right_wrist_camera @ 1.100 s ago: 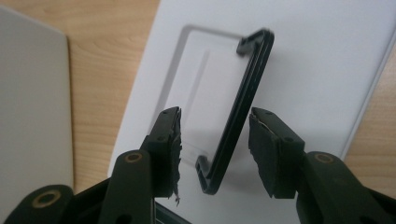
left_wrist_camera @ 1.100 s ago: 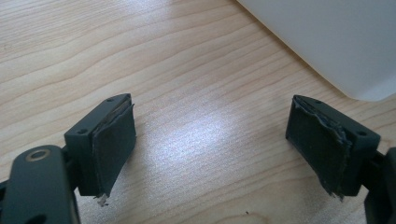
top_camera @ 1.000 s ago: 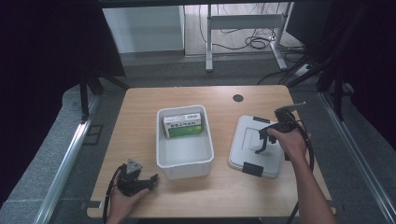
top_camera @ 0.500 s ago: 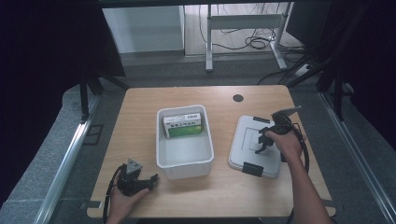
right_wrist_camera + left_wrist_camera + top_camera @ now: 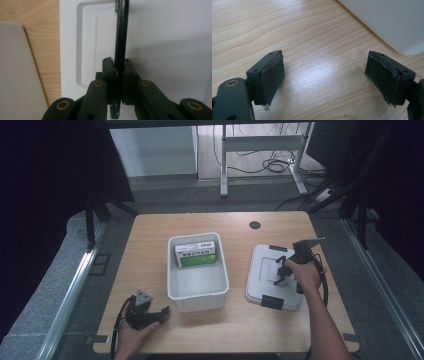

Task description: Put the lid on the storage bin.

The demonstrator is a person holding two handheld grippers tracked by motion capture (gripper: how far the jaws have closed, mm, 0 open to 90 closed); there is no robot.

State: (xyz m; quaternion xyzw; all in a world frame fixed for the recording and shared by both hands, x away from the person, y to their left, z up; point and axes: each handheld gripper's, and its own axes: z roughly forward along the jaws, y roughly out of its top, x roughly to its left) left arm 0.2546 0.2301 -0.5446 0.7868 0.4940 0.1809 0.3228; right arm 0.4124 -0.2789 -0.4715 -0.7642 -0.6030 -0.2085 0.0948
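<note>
Over the lid (image 5: 265, 270), right gripper (image 5: 280, 272) clamps its black handle (image 5: 121, 37); left gripper (image 5: 159, 312) rests wide.

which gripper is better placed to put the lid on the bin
Right, probably: the right gripper is shut on the lid's black handle. The left gripper rests open on the table, near the bin.

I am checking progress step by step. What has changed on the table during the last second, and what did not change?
The right gripper moved slightly left over the white lid and is now shut on the lid's black handle. The left gripper stayed open, resting near the table's front edge. The white bin with the green box inside did not move.
</note>
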